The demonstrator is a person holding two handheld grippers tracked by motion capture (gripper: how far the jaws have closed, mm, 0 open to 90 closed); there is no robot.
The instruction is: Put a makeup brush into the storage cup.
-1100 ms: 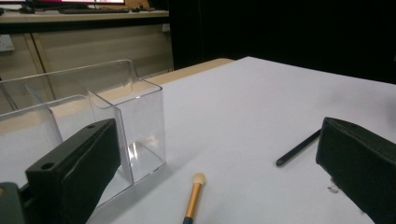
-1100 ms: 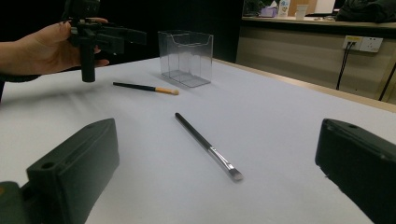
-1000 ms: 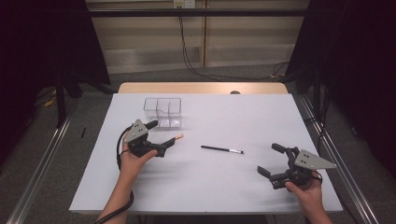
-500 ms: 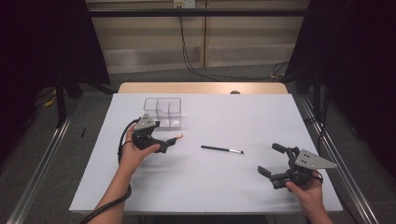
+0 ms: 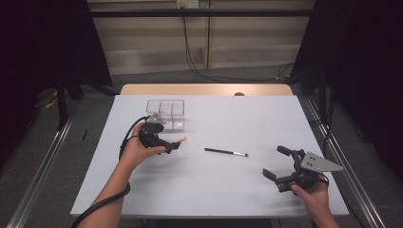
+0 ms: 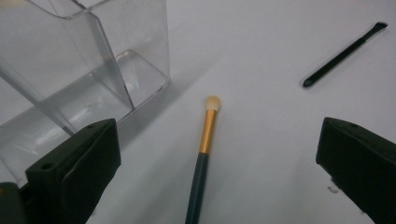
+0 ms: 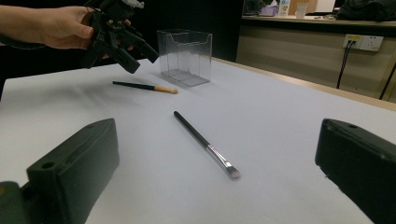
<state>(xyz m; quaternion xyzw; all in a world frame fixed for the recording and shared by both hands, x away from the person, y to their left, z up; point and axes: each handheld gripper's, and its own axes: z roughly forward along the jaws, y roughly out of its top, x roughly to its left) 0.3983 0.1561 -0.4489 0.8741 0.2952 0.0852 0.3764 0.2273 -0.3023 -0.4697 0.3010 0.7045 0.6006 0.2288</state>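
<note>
Fingers (image 6: 102, 154) wide astride gold-banded brush (image 6: 204, 154)

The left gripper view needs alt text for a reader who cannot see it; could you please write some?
Between the open black jaws of the left gripper, a makeup brush with a dark handle, gold ferrule and pale tip lies on a white table. A clear acrylic organiser stands at upper left, and a thin black brush lies at upper right.
</note>
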